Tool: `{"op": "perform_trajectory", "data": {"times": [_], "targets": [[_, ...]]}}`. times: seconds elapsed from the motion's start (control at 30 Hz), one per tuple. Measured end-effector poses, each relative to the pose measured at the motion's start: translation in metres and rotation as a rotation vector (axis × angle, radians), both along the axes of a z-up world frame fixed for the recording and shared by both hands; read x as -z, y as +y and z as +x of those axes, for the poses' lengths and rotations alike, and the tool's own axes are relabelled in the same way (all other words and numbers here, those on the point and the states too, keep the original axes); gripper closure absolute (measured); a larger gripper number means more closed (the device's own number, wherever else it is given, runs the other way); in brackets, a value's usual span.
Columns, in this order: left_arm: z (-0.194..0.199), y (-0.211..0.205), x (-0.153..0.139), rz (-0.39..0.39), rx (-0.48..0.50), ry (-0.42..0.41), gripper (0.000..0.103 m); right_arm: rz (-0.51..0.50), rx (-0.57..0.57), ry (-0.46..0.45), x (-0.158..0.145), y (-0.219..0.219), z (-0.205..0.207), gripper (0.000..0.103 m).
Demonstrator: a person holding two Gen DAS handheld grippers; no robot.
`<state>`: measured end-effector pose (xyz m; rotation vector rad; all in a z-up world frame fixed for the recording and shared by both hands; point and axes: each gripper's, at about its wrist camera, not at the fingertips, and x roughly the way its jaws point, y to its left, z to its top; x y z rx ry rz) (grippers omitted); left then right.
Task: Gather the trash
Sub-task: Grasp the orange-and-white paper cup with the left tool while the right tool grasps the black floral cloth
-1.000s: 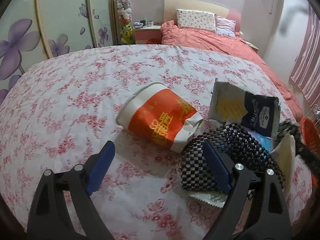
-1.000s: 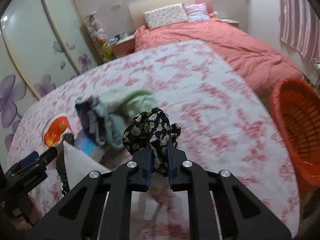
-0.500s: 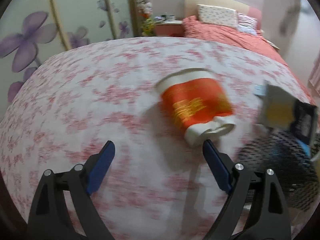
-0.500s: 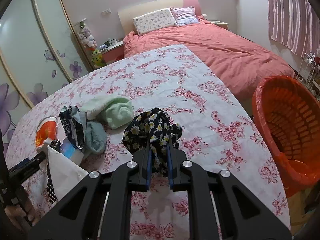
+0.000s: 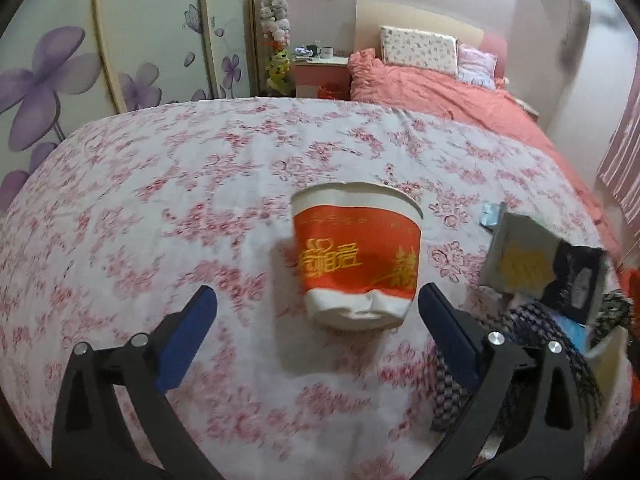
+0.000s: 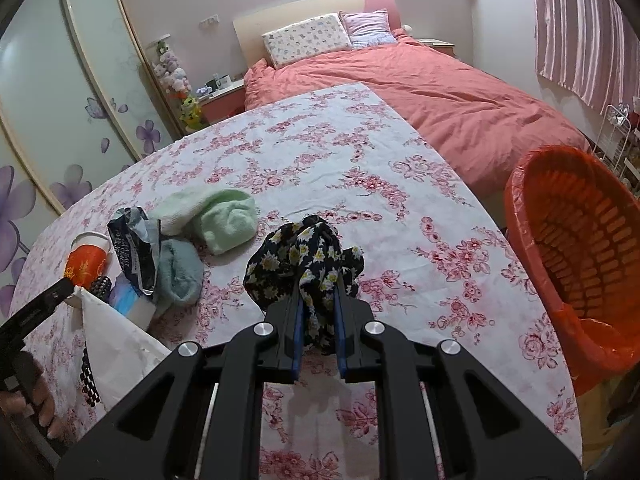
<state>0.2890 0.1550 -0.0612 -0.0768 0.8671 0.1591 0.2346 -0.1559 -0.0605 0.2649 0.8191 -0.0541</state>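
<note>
A crushed orange and white paper cup (image 5: 356, 256) lies on its side on the floral tablecloth, base towards me. My left gripper (image 5: 316, 316) is open, its blue fingers on either side of the cup's base, not touching it. The cup also shows in the right wrist view (image 6: 86, 262). My right gripper (image 6: 317, 320) is shut on a black daisy-print cloth (image 6: 308, 264) and holds it above the table. An orange basket (image 6: 580, 264) lined with an orange bag stands to the right of the table.
A dark snack bag (image 5: 544, 268) (image 6: 134, 244), a black checkered mesh (image 5: 520, 344), a white bag (image 6: 116, 348), and green (image 6: 224, 216) and blue (image 6: 180, 272) towels lie in a pile. A pink bed (image 6: 420, 92) is behind the table.
My left gripper has swung towards the cup, which now lies centred between its fingers. My right gripper has carried the cloth to the right; the orange basket fills more of its view.
</note>
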Motion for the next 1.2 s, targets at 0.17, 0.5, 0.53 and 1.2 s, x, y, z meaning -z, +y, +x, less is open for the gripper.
{"op": "perform_trajectory", "data": {"times": [0.17,0.5,0.53,1.2], "targets": [[0.019,-0.003,0.011,0.009,-0.018,0.035,0.004,0.0,0.002,0.001,0.001,-0.003,0.0,0.09],[0.036,-0.006,0.023,0.025,-0.036,0.08,0.005,-0.011,-0.003,0.016,0.008,-0.002,0.012,0.08],[0.037,-0.005,0.024,0.023,-0.04,0.083,0.005,-0.012,-0.005,0.018,0.009,-0.002,0.012,0.079],[0.041,0.007,0.026,-0.004,-0.049,0.075,0.024,-0.011,-0.008,0.021,0.015,-0.003,0.016,0.075]]}}
